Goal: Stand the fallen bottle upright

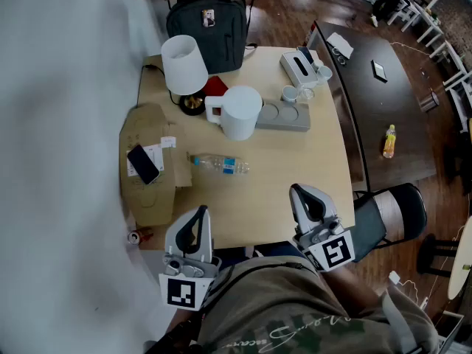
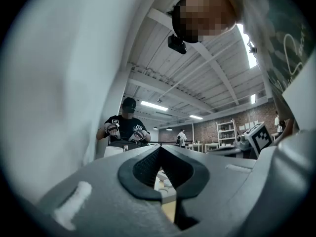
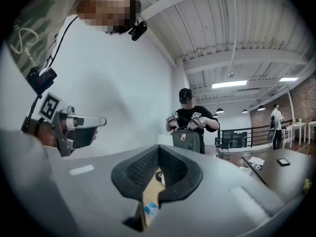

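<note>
A clear plastic bottle (image 1: 220,164) with a blue label lies on its side near the middle of the light wooden table (image 1: 295,168), cap end pointing left. Both grippers hover level at the table's front edge, short of the bottle. My left gripper (image 1: 200,211) is shut with nothing in it and sits below and slightly left of the bottle. My right gripper (image 1: 297,190) is also shut and empty, off to the bottle's lower right. In the left gripper view the left gripper (image 2: 160,148) has its tips together. Through the gap under the right gripper (image 3: 159,147) the bottle's blue label (image 3: 150,209) shows.
Behind the bottle stand a white pitcher (image 1: 237,112), a white lamp (image 1: 183,63), a grey tray with cups (image 1: 284,116) and a tissue box (image 1: 299,66). A cardboard box (image 1: 151,190) with a phone (image 1: 143,163) lies left. A backpack (image 1: 208,22) and a person (image 3: 190,120) are at the far side.
</note>
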